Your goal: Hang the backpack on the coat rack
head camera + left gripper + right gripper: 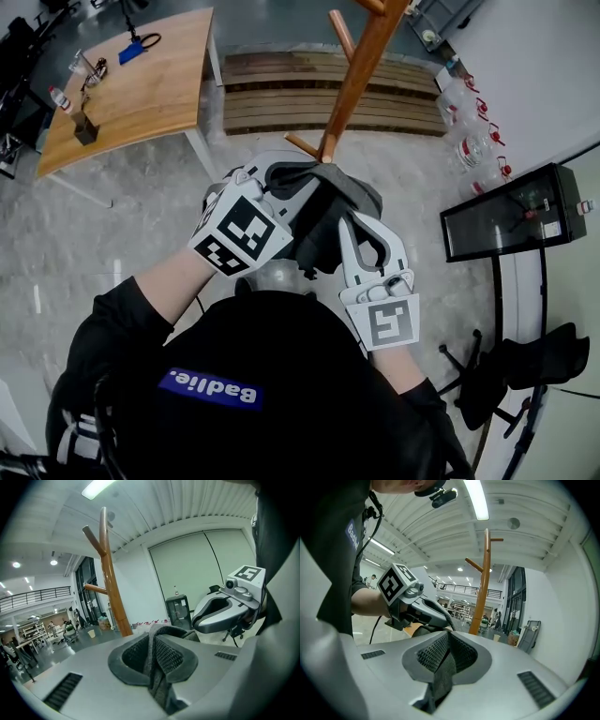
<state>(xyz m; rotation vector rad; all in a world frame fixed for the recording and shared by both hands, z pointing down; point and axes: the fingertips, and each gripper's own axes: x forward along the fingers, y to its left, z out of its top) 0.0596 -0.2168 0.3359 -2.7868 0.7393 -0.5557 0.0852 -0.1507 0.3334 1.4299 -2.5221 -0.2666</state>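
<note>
A: Backpack position relative to the grippers?
B: The backpack (328, 217) is held up between both grippers, in front of the person's chest. A backpack strap (161, 688) is clamped by the left gripper (153, 643): the jaws are closed onto it and the fabric is bunched between the pads. Strap webbing is pinched the same way by the right gripper (446, 641), with its jaws closed on it and the webbing running down toward the camera.
A: And relative to the coat rack?
B: The bag's top edge is seen right at the pole of the coat rack (360, 80), beside a low peg (304, 146). Whether it is hooked over that peg cannot be told.
A: Appearance of the bag?
B: Dark grey to black, slumped and creased. Much of it is covered by the gripper bodies in the head view.
A: Materials, shapes?
B: Bag: soft cloth, no rigid form is kept. Strap: flat grey woven webbing, folded lengthwise in the jaws. Pads (430, 653): dark, with a fine knurled grid. Gripper shells: smooth light-grey plastic, rounded. Rack: glossy reddish-brown wood, a round pole with pegs angled upward.
</note>
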